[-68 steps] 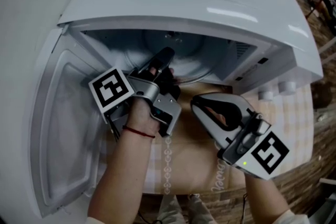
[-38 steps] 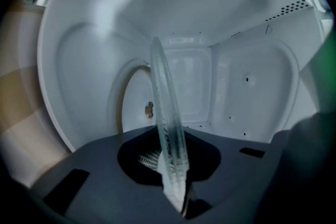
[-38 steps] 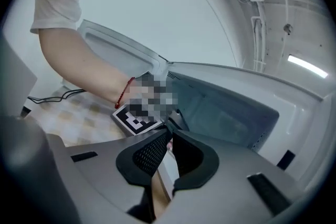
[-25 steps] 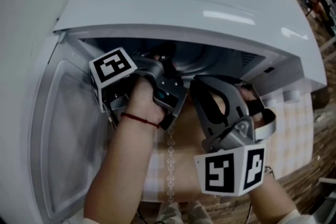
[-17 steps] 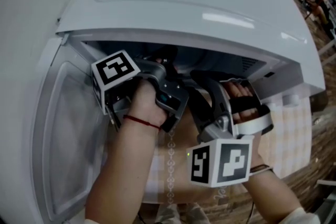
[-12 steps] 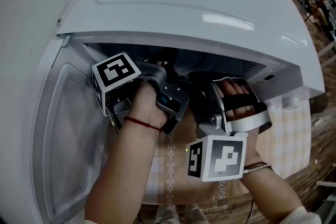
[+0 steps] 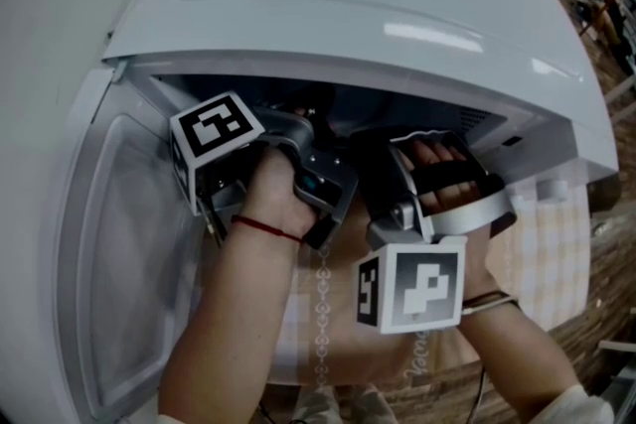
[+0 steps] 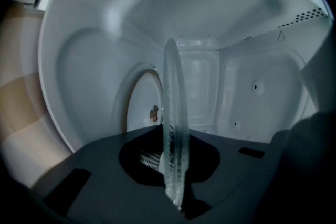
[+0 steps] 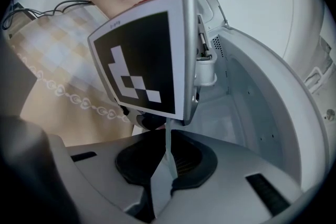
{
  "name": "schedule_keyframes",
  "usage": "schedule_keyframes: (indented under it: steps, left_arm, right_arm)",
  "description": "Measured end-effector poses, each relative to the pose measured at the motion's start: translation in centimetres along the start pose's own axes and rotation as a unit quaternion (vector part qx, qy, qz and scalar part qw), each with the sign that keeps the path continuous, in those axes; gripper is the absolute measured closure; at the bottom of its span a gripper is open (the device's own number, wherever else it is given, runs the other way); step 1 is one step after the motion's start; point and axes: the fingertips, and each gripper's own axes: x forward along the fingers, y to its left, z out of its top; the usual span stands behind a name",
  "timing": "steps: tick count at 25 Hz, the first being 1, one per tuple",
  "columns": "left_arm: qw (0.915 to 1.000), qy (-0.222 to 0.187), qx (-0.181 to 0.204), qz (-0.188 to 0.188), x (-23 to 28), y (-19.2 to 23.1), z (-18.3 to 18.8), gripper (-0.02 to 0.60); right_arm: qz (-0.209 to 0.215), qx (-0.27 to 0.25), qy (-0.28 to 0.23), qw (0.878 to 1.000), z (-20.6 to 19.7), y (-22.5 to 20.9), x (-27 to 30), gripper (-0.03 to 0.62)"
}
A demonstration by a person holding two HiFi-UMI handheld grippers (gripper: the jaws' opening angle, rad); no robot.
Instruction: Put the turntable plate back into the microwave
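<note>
Desk (image 7: 596, 313) has a beige checked cloth (image 7: 552, 243) w/ a looped trim over it. That's the bit closest to the cam, and both forearms come up across it. Left wrist has a thin red string (image 7: 263, 228) round it. Next up, left hand (image 7: 273, 189) and right hand (image 7: 452, 169) each hold a claw, noses poked into the mouth of the white microwave (image 7: 378, 5). Its door (image 7: 114, 253) hangs wide open on the left side. Left claw (image 8: 170, 168) is clamped on the glass turntable plate (image 8: 172, 113): its own view shows the rim pinched edge-on btwn the jaws, w/ the plate reaching on into the cavity. Right claw (image 9: 167, 165) has the same plate's rim btwn its jaws too, jaws closing, and afaict the pads are on the glass. In the right claw view the left claw's marker cube (image 9: 142, 55) sits right behind the plate edge, so both grips are close together on the near rim. Plate is up off the desk, held by both, partly inside the oven. Further in, the left claw view shows the cavity's round recess (image 8: 137, 97) w/ a small drive hub (image 8: 154, 113) in the middle, just beside the plate. Can't tell if the glass touches it. Back wall and some perforated vent holes (image 8: 307, 16) are furthest in.
</note>
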Motion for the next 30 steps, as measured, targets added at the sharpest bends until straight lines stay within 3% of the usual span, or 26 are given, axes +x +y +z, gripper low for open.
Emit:
schedule_keyframes:
  steps: [5, 10, 13, 16, 20, 30]
  left_arm:
    - [1.0000, 0.002, 0.005, -0.005, 0.0, -0.2, -0.1, 0.561]
    - [0.9994, 0.020, 0.010, -0.026, -0.7, -0.9, -0.9, 0.443]
    - [0.9984, 0.044, 0.017, -0.029, -1.5, -0.7, -1.8, 0.443]
    - [0.9967, 0.060, 0.053, -0.016, -3.0, 0.0, -2.7, 0.442]
    - [0.9949, 0.042, 0.092, 0.000, -5.0, 0.8, -3.3, 0.445]
    - [0.9936, 0.039, 0.103, 0.028, -5.6, 2.1, -3.5, 0.518]
  right_arm:
    - [0.003, 0.010, 0.008, 1.000, -0.1, -0.1, 0.0, 0.543]
    - [0.011, 0.021, 0.012, 1.000, -0.3, 0.3, 0.0, 0.543]
    - [0.014, 0.024, 0.019, 0.999, -0.4, 0.6, 0.1, 0.543]
    - [0.016, 0.026, 0.030, 0.999, -0.7, 1.0, 0.3, 0.542]
    - [0.017, 0.042, 0.038, 0.998, -0.9, 1.2, 0.6, 0.542]
    - [0.024, 0.028, 0.032, 0.999, -0.8, 1.9, 1.0, 0.542]
